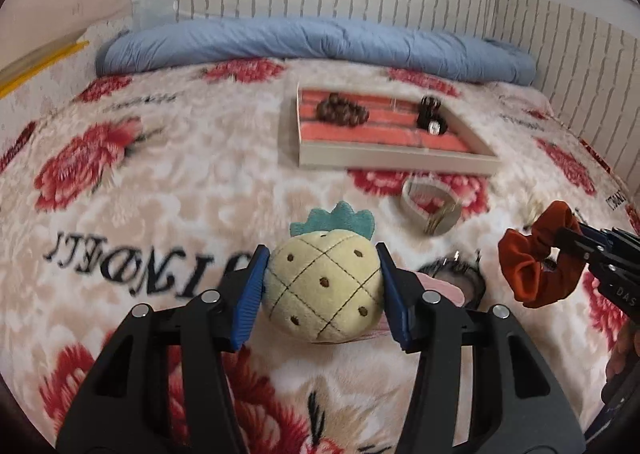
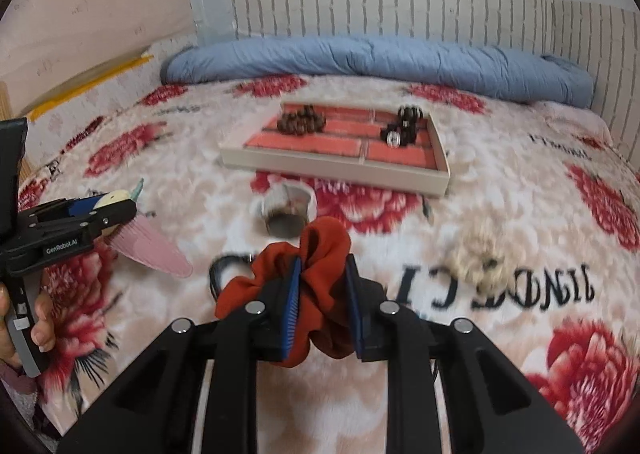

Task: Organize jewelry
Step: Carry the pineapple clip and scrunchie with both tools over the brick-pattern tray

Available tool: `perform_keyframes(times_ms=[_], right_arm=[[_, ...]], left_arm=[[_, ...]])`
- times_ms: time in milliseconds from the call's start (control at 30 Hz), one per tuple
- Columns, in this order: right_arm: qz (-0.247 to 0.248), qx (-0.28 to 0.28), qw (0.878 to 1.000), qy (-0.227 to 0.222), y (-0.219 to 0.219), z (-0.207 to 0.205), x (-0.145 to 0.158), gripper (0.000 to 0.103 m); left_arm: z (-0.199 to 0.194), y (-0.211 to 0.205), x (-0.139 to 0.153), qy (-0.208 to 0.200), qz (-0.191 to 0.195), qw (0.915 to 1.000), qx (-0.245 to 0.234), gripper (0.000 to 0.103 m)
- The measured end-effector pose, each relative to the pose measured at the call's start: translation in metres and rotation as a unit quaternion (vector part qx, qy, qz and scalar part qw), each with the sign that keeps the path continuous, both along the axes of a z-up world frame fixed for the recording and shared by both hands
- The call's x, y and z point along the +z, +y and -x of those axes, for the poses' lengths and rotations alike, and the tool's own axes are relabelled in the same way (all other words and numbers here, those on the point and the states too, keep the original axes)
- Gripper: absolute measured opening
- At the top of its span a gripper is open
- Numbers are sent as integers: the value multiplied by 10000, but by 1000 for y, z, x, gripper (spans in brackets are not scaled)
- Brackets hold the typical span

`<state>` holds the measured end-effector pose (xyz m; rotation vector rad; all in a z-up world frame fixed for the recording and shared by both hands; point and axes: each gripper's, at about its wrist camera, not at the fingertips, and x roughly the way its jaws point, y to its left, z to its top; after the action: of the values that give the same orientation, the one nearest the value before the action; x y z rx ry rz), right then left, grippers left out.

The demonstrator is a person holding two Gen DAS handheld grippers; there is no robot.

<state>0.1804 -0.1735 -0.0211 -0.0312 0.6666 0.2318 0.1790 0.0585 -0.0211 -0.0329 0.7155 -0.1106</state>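
Left tongs (image 1: 322, 286) pinch pineapple plush (image 1: 322, 288), right tongs (image 2: 323, 304) pinch half-hidden scrunchie (image 2: 316, 254).

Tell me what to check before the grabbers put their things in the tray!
1. Left gripper holds the pineapple clip firmly: ok, both pads press its sides.
2. Right gripper holds the orange scrunchie: ok, fabric bunched between the pads.
3. Tray has free space: ok, front compartments look bare.
4. Brown bead bracelet and black bracelet already in the tray: ok.
5. Path to the tray is clear: not ok, a silver bangle lies just before it.
6. Tray sits steady on the fluffy blanket: cannot tell.
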Motion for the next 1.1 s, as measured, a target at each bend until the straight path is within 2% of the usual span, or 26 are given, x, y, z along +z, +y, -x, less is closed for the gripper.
perform_keyframes(times_ms=[333,600,833,1100], right_arm=[[-142,-81,9993,-348,-8,-48,43,22],[-225,-225,9986,-411,-15,-99,57,22],[-183,-348,9984,-408,-24,-150,50,22],[144,-467,9985,-247,-30,-214,24,22]], left_arm=[[-36,-10,63,-543,22,9985,-88,52],[-94,-17,84,-651,7,9978,-107,52],[-146,-27,85,-732,65,9973,-94,52],[-210,-47,55,-522,-120,9984,-157,52]])
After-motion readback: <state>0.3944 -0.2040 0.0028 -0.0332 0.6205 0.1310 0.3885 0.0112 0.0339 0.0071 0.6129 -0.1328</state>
